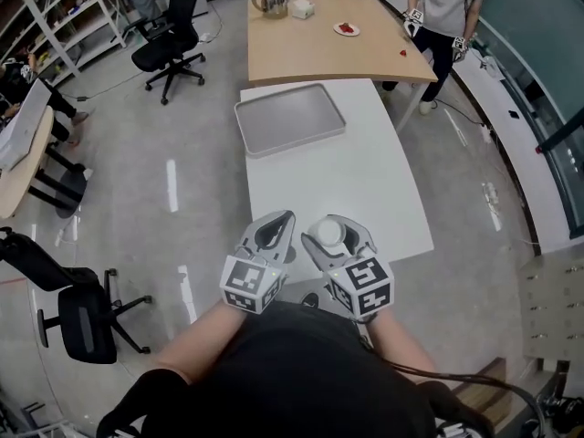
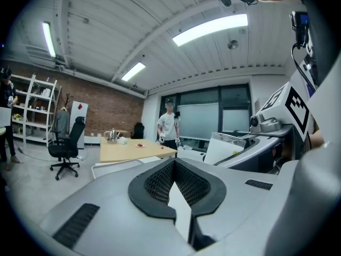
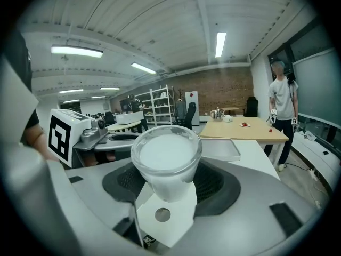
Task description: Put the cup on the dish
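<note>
The right gripper (image 1: 336,235) grips a white cup (image 3: 166,156) upright between its jaws. The left gripper (image 1: 276,229), just beside it, has its jaws together and empty. A grey tray (image 1: 290,119) lies well ahead of both

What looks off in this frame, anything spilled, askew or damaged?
Nothing spilled or damaged. The cup sits roughly upright, clamped in the right gripper; the left gripper is shut and empty. Only oddity: the grey tray lies slightly skewed on the white table, right at its left edge.
</note>
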A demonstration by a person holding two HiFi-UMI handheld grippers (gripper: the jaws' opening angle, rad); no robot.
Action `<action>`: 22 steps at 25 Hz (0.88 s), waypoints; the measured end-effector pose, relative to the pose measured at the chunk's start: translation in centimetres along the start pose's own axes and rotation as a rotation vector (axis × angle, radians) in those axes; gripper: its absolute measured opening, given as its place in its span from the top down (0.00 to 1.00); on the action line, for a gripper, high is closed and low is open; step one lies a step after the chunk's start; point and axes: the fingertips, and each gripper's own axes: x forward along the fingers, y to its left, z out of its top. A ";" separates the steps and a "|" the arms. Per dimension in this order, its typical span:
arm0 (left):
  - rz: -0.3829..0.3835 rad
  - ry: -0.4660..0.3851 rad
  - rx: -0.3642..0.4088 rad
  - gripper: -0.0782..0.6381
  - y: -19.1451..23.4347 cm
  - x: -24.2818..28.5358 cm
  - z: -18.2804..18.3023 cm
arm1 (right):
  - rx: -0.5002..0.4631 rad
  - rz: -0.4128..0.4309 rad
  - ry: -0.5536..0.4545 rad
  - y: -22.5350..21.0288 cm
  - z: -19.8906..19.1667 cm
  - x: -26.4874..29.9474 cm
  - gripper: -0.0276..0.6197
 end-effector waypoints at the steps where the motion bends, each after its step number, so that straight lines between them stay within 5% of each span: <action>1: 0.010 -0.002 -0.001 0.88 -0.1 -0.1 0.0 | -0.005 0.010 0.001 0.0 -0.1 -0.1 0.55; 22: 0.041 -0.002 -0.014 0.88 4.8 1.7 0.4 | -0.025 0.029 0.019 -0.7 2.6 5.0 0.55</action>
